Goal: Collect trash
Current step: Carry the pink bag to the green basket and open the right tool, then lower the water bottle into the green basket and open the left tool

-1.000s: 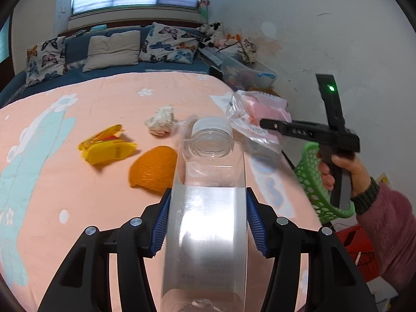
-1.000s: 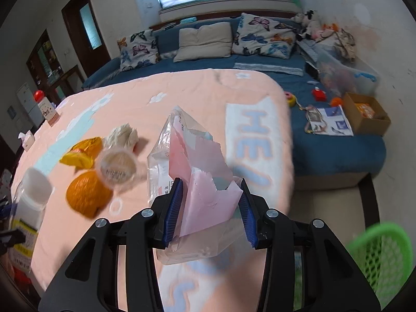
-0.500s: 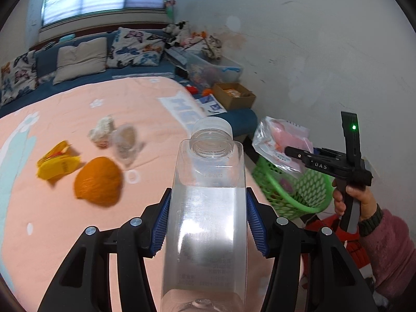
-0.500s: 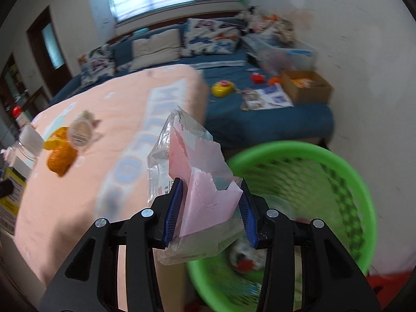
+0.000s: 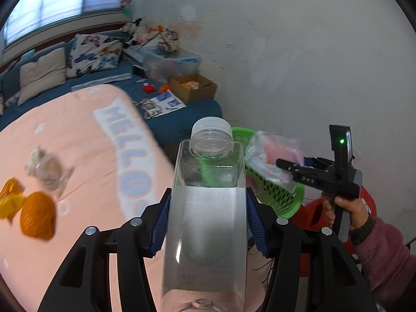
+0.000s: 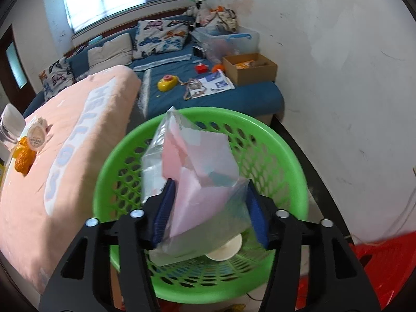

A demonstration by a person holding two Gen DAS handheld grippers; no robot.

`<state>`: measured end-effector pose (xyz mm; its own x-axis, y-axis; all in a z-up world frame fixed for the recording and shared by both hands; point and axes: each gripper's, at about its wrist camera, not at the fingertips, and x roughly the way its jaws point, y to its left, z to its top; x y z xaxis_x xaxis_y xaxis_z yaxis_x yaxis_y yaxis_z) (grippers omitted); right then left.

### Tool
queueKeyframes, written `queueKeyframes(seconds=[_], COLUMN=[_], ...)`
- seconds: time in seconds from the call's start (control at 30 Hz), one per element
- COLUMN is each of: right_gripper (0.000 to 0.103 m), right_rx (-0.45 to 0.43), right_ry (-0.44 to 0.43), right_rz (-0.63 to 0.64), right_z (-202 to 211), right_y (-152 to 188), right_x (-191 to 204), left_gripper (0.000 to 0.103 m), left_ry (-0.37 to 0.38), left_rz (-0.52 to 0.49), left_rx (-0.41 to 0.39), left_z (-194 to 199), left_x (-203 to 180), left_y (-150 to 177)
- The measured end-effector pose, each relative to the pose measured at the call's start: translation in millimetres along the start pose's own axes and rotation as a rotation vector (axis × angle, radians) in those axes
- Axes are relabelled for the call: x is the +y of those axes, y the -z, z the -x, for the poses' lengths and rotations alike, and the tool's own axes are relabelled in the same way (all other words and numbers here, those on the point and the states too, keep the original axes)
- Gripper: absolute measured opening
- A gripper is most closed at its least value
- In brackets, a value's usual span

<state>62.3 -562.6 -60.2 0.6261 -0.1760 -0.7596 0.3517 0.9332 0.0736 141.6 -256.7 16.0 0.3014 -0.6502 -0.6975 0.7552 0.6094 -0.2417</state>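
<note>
My left gripper (image 5: pixel 208 223) is shut on a clear plastic bottle (image 5: pixel 205 223) with a white cap, held upright over the pink blanket's edge. My right gripper (image 6: pixel 210 208) stands wider than before, its pads apart around a clear plastic bag with pink paper (image 6: pixel 192 179), directly above the green mesh basket (image 6: pixel 283 150). The basket (image 5: pixel 293 202) and the bag (image 5: pixel 273 161) also show in the left wrist view. On the pink blanket (image 5: pixel 85 140) lie an orange peel (image 5: pixel 37 215), a yellow wrapper (image 5: pixel 9 202), a small lidded cup (image 5: pixel 49 171) and a tissue.
The basket holds a white cup (image 6: pixel 226 249) and other trash. A red stool (image 6: pixel 364 267) stands right of the basket. A blue mattress (image 6: pixel 208 96) carries toys, a cardboard box (image 6: pixel 249 67) and a clear storage bin. The white wall is at the right.
Both grippers have swung right, away from the blanket to the basket. The right gripper now hangs over the basket and its jaws have widened around the bag.
</note>
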Motion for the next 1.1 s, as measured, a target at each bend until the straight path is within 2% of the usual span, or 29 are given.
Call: queueKeyframes(seconds=[0.03, 0.17, 0.43, 0.67, 1.0, 1.1], right_gripper=[0.070, 0.075, 0.079, 0.081, 0.081, 0.082], right_rx=[-0.003, -0.013, -0.040, -0.081, -0.122, -0.126], right_ry=[0.005, 0.008, -0.001, 0.027, 0.054, 0.055], right_rz=[-0.004, -0.017, -0.013, 0.030, 0.039, 0.027], right_z=[1.7, 5.3, 22.7, 40.0, 58.6, 62.5], right_y=[1.3, 3.7, 12.1, 24.8, 44.3, 48.6], right_x=[-2.7, -14.7, -28.6, -29.0, -34.2, -37.7], left_gripper=[0.053, 0.053, 0.053, 0.053, 0.053, 0.066], left_ry=[0.005, 0.018, 0.045, 0.072, 0.094, 0.111], left_rz=[-0.009, -0.037, -0.089, -0.122, -0.118, -0.103], left_rx=[0.004, 0.025, 0.069, 0.122, 0.203, 0.197], left_z=[-3.9, -25.7, -66.6, -107.8, -162.0, -164.8], left_x=[-5.6, -23.0, -55.8, -82.8, -106.6, -110.9], left_y=[-3.1, -16.1, -33.3, -41.4, -45.1, -42.3])
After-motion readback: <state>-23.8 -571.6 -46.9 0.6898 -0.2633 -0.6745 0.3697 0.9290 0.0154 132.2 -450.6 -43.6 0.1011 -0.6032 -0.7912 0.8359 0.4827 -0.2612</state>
